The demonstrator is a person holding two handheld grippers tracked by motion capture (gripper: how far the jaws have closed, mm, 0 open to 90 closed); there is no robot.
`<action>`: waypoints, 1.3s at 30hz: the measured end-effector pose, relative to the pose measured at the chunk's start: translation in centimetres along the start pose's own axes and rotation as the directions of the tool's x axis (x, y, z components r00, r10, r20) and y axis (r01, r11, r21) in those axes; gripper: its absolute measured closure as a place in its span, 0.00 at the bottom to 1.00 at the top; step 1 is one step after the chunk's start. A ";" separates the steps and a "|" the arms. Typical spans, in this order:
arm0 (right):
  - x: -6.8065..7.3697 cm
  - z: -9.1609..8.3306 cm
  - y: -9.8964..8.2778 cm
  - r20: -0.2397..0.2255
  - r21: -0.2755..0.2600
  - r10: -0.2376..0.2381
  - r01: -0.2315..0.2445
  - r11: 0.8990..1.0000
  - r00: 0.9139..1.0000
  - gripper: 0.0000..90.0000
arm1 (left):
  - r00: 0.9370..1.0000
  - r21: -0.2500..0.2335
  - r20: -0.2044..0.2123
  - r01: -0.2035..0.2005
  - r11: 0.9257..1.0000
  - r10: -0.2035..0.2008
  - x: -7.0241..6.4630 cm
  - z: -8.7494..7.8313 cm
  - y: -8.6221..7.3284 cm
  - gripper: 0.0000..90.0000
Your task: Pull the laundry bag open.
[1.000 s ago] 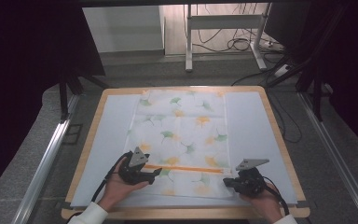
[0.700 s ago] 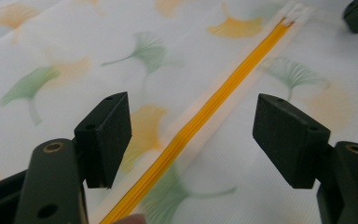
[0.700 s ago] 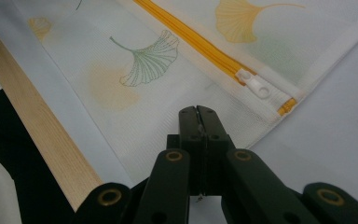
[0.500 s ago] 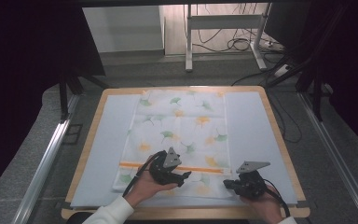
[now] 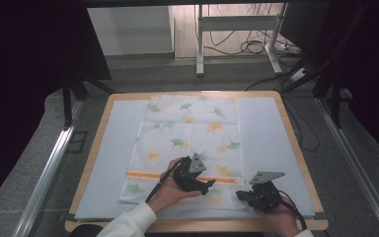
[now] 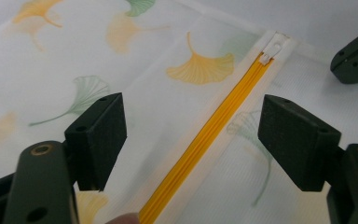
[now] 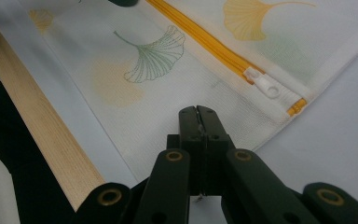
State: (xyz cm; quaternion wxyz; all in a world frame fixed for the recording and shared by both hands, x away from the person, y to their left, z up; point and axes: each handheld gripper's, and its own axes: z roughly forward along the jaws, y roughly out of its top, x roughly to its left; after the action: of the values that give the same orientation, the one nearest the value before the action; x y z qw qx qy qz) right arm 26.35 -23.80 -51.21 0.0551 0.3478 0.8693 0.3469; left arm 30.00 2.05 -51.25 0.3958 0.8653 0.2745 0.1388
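A white mesh bag (image 5: 187,133) printed with ginkgo leaves lies flat on a pale blue mat (image 5: 266,138). An orange zipper (image 5: 143,175) runs across its near part, with the white pull (image 6: 272,46) (image 7: 265,85) at the right end. My left gripper (image 5: 208,186) (image 6: 191,135) hovers low over the zipper (image 6: 214,126), open. Its jaws have just been opening, and the zipper runs between them untouched. My right gripper (image 5: 240,195) (image 7: 198,112) is shut, its tips on the bag's near right corner (image 7: 168,121). Whether cloth is pinched I cannot tell.
The table's wooden rim (image 5: 298,148) (image 7: 42,135) frames the mat. Metal rails (image 5: 49,168) run along the floor on both sides. A desk frame (image 5: 200,44) and cables (image 5: 256,47) stand beyond the far edge.
My left gripper has travelled right along the zipper, from the bag's left part to close beside the right gripper. The right gripper has stayed put.
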 end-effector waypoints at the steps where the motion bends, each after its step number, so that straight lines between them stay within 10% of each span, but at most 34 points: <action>1: 0.0 0.0 0.0 -0.001 0.002 0.002 -0.002 1.000 1.000 0.99 | 1.000 0.003 0.007 -0.003 1.000 0.003 0.0 0.3 0.2 0.27; 19: 0.2 0.5 -0.2 0.015 0.031 -0.014 0.013 0.999 1.000 0.99 | 0.993 0.011 0.117 -0.015 1.000 0.013 -0.9 3.5 3.0 0.43; 39: 0.1 0.6 -0.2 0.005 0.032 -0.009 0.009 0.999 1.000 0.99 | 0.973 0.083 0.172 -0.168 0.982 0.152 -2.4 6.6 5.7 0.62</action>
State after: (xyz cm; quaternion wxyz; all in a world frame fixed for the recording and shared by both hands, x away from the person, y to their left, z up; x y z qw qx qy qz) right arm 26.41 -23.54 -51.72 0.0534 0.3454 0.8762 0.3317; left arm 33.15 -6.45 -51.23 0.3621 0.9114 0.1764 0.0847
